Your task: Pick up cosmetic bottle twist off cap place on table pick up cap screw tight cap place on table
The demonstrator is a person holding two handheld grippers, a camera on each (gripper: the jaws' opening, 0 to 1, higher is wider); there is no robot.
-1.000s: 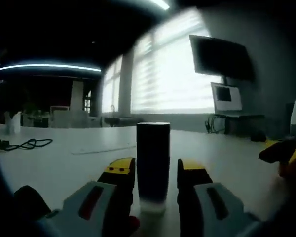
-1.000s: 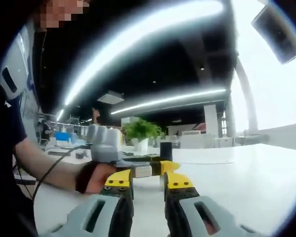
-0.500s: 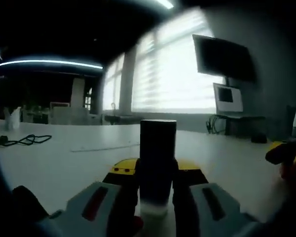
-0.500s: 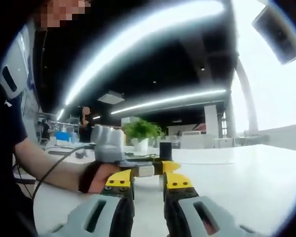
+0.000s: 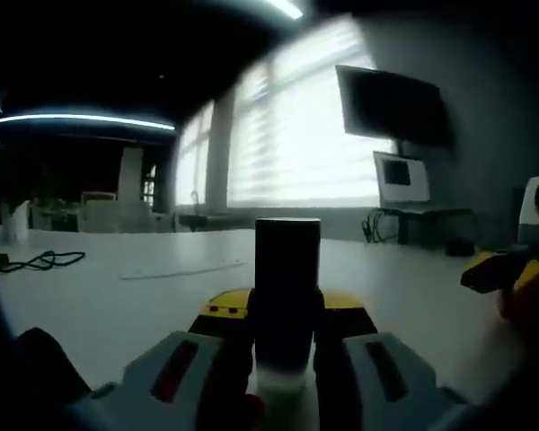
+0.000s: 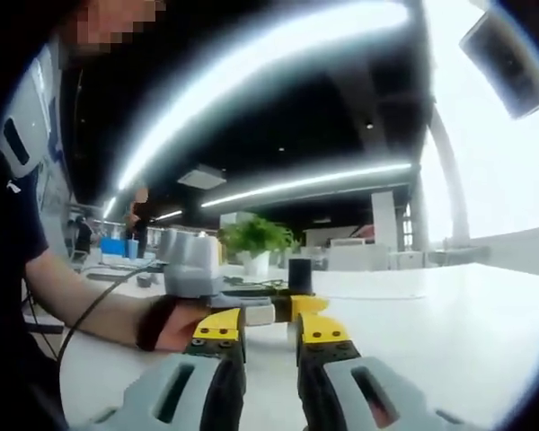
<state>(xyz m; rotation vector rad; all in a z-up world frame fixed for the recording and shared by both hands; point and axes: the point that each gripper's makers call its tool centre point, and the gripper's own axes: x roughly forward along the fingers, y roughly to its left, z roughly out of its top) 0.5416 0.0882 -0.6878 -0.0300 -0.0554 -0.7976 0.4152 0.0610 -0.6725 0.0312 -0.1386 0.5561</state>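
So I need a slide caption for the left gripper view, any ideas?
Left hand-held gripper shut on the upright dark cosmetic bottle above the white table, the right hand-held gripper alongside.

bottle point(image 5: 287, 296) between left hand-held gripper point(image 5: 283, 316) jaws (upright) | table point(image 5: 117, 296) beneath
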